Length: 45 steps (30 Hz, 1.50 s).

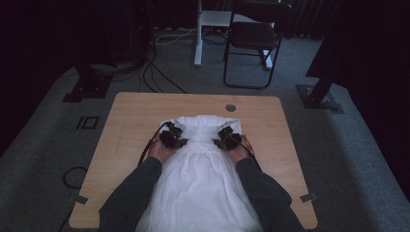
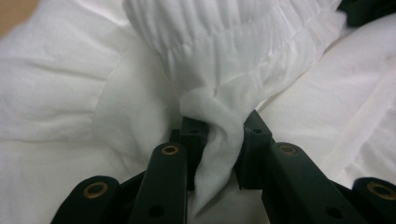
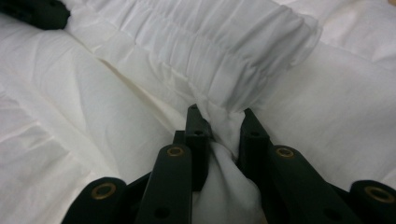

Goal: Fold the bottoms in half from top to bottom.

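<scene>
Closest to me, in the left gripper view, a twisted bunch of the white garment is pinched between my left gripper's black jaws, which stand narrow and clamp the cloth just below a gathered, elasticated band. In the right gripper view I see much the same: my right gripper has its jaws drawn in on a fold of fabric right at the edge of that ruched band, and the cloth bulges down between them.

From the high view, the white garment lies spread along the middle of the wooden table, running from the near edge between my sleeves up to a bunched far end. The left gripper and right gripper sit on that far part, one at each side, well apart with the gathered section between them. Behind the table I see a black folding chair on the grey carpet.
</scene>
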Each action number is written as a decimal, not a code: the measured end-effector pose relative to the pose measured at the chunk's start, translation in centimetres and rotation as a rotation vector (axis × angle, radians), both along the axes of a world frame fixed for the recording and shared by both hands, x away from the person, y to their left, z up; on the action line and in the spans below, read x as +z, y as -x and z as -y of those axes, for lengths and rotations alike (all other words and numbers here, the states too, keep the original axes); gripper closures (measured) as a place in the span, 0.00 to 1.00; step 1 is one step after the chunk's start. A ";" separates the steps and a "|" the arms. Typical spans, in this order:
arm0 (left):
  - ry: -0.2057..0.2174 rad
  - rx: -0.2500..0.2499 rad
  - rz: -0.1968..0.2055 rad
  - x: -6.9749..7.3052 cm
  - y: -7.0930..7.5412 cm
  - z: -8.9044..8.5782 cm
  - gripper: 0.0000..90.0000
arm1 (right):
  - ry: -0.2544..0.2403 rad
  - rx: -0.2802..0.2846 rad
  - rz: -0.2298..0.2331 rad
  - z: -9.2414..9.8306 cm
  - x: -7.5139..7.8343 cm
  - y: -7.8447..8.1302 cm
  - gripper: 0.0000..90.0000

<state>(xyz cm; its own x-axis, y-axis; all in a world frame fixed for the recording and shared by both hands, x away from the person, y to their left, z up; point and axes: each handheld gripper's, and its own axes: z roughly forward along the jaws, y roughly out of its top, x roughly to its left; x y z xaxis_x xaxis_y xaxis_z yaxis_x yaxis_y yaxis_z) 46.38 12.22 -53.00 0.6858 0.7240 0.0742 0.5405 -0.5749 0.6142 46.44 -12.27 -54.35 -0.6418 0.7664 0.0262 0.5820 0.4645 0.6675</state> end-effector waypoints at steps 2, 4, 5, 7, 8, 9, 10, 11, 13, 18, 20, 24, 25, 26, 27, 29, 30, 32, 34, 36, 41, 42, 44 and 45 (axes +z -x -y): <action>-0.033 0.026 0.018 0.1 -0.9 0.6 0.85 | 0.008 -0.023 0.000 -0.2 0.1 -1.1 0.86; -0.057 0.060 0.031 0.2 -1.7 1.1 0.85 | 0.008 -0.052 -0.003 -0.4 0.2 -2.1 0.86; -0.069 0.081 0.037 0.2 -2.0 1.4 0.85 | 0.009 -0.065 -0.007 -0.5 0.2 -2.6 0.86; -0.084 0.119 0.050 0.2 -2.5 1.8 0.86 | 0.021 -0.084 -0.009 -0.8 0.4 -3.3 0.87; -0.087 0.133 0.051 0.2 -2.6 2.0 0.87 | 0.026 -0.090 -0.012 -0.8 0.4 -3.7 0.87; -0.084 0.144 0.050 0.3 -2.7 2.1 0.88 | 0.026 -0.094 -0.016 -0.9 0.5 -3.9 0.88; -0.077 0.152 0.048 0.3 -2.7 2.1 0.89 | 0.025 -0.098 -0.017 -0.9 0.5 -4.1 0.88; -0.065 0.160 0.048 0.3 -2.7 2.0 0.90 | 0.021 -0.094 -0.017 -0.9 0.5 -4.2 0.89; -0.033 0.160 0.058 0.8 -2.4 1.8 0.90 | 0.004 -0.090 -0.026 -0.6 0.7 -4.2 0.90; 0.170 0.138 0.144 5.4 -0.8 0.5 0.93 | -0.083 -0.053 0.044 1.1 4.6 -3.1 0.90; 0.242 0.118 0.199 8.1 0.5 0.2 0.94 | -0.133 -0.038 0.111 2.1 7.5 -2.3 0.90; 0.287 0.058 0.308 12.8 3.8 0.3 0.94 | -0.185 0.000 0.246 3.3 13.0 0.2 0.90; 0.292 0.041 0.327 13.7 4.6 0.3 0.94 | -0.192 0.009 0.266 3.6 14.1 0.9 0.90; 0.288 0.026 0.347 14.4 5.4 0.3 0.94 | -0.202 0.017 0.283 3.8 15.0 1.6 0.90; 0.279 0.015 0.360 14.9 6.2 0.3 0.94 | -0.208 0.026 0.296 4.0 15.7 2.5 0.90; 0.270 -0.014 0.369 15.4 7.6 0.2 0.94 | -0.199 0.053 0.316 4.2 16.2 4.1 0.90; 0.260 -0.029 0.368 15.4 8.4 0.1 0.94 | -0.194 0.066 0.322 4.2 16.1 5.0 0.90; 0.247 -0.055 0.355 14.8 9.8 0.0 0.94 | -0.199 0.091 0.317 4.4 15.4 6.6 0.90; 0.227 -0.076 0.326 13.3 11.2 -0.2 0.93 | -0.193 0.117 0.299 4.6 13.9 8.2 0.90; 0.217 -0.088 0.276 11.0 12.6 -0.4 0.93 | -0.194 0.135 0.260 4.6 12.0 9.7 0.90; 0.176 -0.102 0.089 4.0 14.8 -0.9 0.92 | -0.120 0.182 0.135 3.9 5.7 13.0 0.89; 0.159 -0.101 0.054 2.6 15.0 -1.0 0.92 | -0.108 0.190 0.107 3.7 4.4 13.5 0.89; 0.117 -0.104 -0.016 0.0 15.1 -0.9 0.92 | -0.094 0.204 0.044 3.4 2.3 14.1 0.89; 0.100 -0.104 -0.034 -0.9 15.1 -0.9 0.92 | -0.094 0.206 0.019 3.3 1.4 14.4 0.88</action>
